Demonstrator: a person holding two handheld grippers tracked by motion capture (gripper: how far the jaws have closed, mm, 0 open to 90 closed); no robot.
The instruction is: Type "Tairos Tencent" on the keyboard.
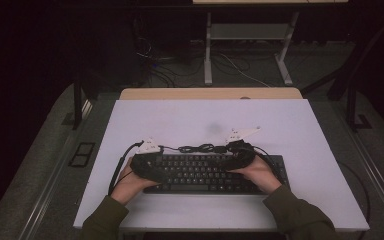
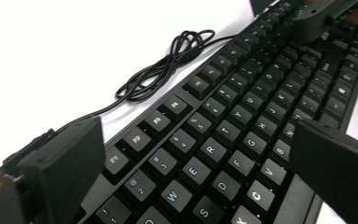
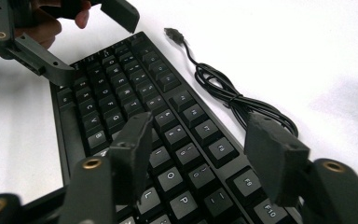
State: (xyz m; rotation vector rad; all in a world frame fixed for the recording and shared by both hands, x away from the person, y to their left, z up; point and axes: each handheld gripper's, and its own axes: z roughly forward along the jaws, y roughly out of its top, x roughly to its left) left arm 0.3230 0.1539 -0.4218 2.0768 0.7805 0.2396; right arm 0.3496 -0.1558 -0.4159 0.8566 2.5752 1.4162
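Note:
A black keyboard point(image 1: 200, 175) lies near the front of the white table, and its coiled black cable point(image 1: 200, 148) rests just behind it. In the left gripper view my left gripper point(image 2: 198, 140) is open over the keyboard point(image 2: 242, 107), with its jaws wide apart on either side of the W, E and R keys. My right gripper point(image 3: 200, 149) is open above the keyboard's point(image 3: 135, 93) other end, around the O, P and F-keys, and nothing is pinched. The cable point(image 3: 228, 93) ends in a loose USB plug point(image 3: 172, 33). A hand holds each gripper at a keyboard end point(image 1: 147, 162) point(image 1: 241, 155).
The white table top point(image 1: 205, 115) has free room behind and to both sides of the keyboard. A wooden desk edge point(image 1: 210, 93) borders its far side. Beyond that stand a metal desk frame point(image 1: 208, 55) and loose floor cables point(image 1: 240, 70) in the dark.

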